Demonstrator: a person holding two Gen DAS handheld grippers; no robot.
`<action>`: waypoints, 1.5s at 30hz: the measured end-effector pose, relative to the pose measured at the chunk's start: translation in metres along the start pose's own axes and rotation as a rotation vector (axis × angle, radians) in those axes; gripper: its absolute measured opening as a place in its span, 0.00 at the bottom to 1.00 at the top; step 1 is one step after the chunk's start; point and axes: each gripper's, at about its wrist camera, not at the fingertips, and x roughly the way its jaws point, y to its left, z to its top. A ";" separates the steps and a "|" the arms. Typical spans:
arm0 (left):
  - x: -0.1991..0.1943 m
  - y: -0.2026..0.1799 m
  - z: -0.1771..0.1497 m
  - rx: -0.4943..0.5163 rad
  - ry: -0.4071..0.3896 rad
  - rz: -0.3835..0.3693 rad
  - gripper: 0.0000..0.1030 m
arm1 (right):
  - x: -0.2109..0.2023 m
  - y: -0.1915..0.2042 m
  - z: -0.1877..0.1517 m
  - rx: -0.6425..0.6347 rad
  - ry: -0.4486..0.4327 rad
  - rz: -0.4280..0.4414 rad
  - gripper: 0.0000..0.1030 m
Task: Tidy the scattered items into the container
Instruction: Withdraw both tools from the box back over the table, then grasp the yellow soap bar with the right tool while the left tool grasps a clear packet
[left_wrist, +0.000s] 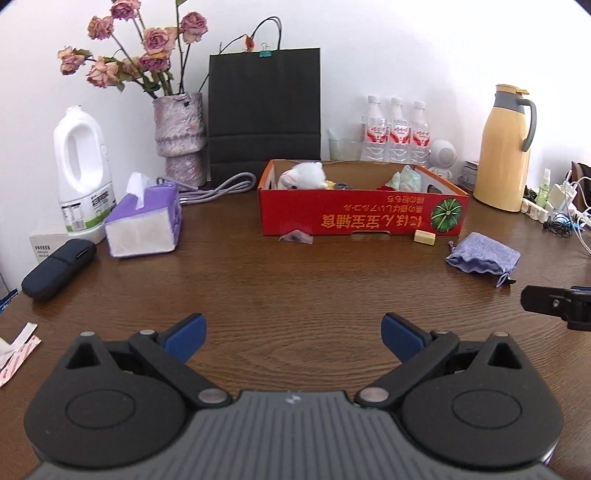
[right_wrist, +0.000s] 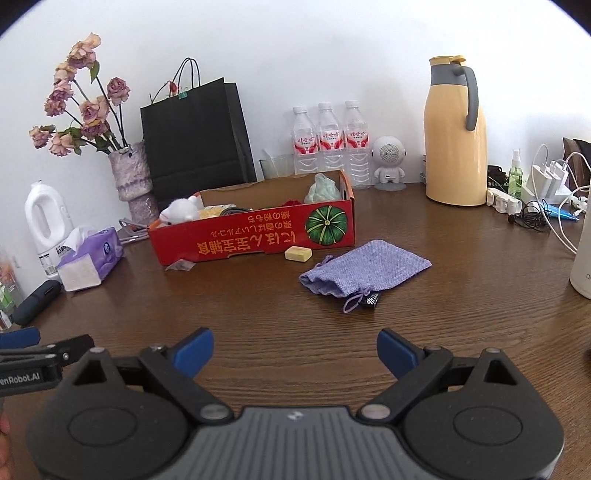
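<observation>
A red cardboard box (left_wrist: 364, 218) (right_wrist: 255, 236) stands on the brown table, holding a white plush toy (left_wrist: 304, 175) (right_wrist: 181, 212) and other small items. In front of it lie a yellow block (left_wrist: 424, 236) (right_wrist: 298, 253), a lilac drawstring pouch (left_wrist: 482, 256) (right_wrist: 364, 267) and a small crumpled wrapper (left_wrist: 295, 236) (right_wrist: 180, 265). A small dark object (right_wrist: 371, 301) lies by the pouch's cord. My left gripper (left_wrist: 293, 338) is open and empty over bare table. My right gripper (right_wrist: 295, 352) is open, nothing between its blue fingers; the pouch lies ahead of it.
Along the back wall stand a vase of dried roses (left_wrist: 181, 136), a black paper bag (left_wrist: 264, 110), three water bottles (left_wrist: 397, 129), a small white speaker (right_wrist: 388, 162) and a yellow jug (left_wrist: 504, 147). A tissue pack (left_wrist: 144, 221), white bottle (left_wrist: 81, 166) and dark case (left_wrist: 59, 267) sit left; cables (right_wrist: 546, 206) right.
</observation>
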 end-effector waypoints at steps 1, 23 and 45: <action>0.001 0.000 0.003 0.016 -0.013 -0.006 1.00 | 0.004 -0.002 0.004 0.015 0.013 0.014 0.92; 0.216 0.018 0.083 0.015 0.137 -0.099 0.59 | 0.205 0.024 0.087 0.019 0.103 -0.032 0.45; 0.202 0.014 0.072 0.057 0.094 -0.108 0.02 | 0.216 0.027 0.084 -0.011 0.110 -0.104 0.28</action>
